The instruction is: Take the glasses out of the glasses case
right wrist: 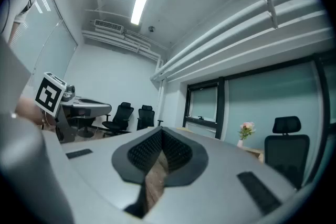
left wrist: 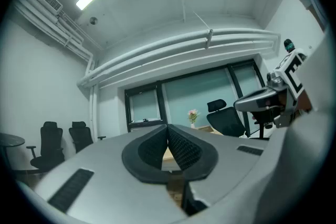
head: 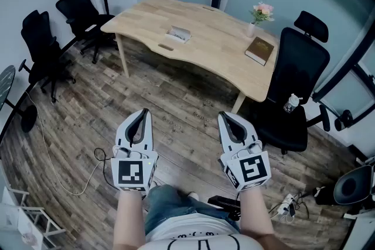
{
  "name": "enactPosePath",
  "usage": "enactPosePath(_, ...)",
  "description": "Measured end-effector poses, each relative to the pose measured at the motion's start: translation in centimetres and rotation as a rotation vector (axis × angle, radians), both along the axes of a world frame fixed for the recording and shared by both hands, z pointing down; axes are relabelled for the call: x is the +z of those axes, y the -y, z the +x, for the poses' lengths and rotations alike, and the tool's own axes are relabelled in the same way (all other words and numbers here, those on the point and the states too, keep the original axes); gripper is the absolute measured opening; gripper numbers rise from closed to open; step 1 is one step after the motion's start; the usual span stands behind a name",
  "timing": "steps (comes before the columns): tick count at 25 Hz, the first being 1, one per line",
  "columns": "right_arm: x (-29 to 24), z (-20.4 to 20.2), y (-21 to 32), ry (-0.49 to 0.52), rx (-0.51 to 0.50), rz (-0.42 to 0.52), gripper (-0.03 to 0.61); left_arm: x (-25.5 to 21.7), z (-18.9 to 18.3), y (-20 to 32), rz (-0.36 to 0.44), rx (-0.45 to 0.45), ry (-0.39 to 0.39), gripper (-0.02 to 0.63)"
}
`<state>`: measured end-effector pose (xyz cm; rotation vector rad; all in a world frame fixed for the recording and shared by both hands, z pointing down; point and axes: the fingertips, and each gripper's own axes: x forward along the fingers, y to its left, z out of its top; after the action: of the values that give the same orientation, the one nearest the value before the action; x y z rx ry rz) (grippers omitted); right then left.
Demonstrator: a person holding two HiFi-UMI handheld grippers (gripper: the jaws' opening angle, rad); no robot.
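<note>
The glasses case point(head: 179, 34) is a small pale box lying on the far side of the light wooden table point(head: 199, 50); whether the glasses are inside cannot be seen. Both grippers are held level over the wooden floor, well short of the table. My left gripper point(head: 140, 112) is shut with nothing between its pads, and in the left gripper view its tips point(left wrist: 168, 128) meet. My right gripper point(head: 225, 116) is shut and empty too, its tips point(right wrist: 160, 131) pressed together. Neither gripper is near the case.
A brown book point(head: 259, 50) and a small vase of flowers point(head: 261, 13) sit on the table's right end. A black office chair point(head: 296, 85) with a water bottle point(head: 291, 103) on its seat stands to the right of the table. More black chairs point(head: 82, 12) stand at the left; cables lie on the floor.
</note>
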<state>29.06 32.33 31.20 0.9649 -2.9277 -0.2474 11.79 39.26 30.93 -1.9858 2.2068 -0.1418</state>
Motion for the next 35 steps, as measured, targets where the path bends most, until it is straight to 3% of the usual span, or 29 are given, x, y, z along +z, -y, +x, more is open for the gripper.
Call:
enactPosePath(6, 0.4, 0.5, 0.8, 0.015, -0.014, -0.017, 0.009, 0.0, 1.1, 0.5, -0.002, -0.011, 0.004, 0.017)
enactPosePath(17, 1.4, -1.8, 6.9, -0.011, 0.025, -0.034, 0.009, 1.2, -3.4, 7.4, -0.006, -0.018, -0.044, 0.017)
enactPosePath(35, 0.4, -20.0, 28.8, -0.033, 0.109, -0.025, 0.011, 1.5, -21.4, 31.7, -0.045, 0.105, -0.067, 0.018)
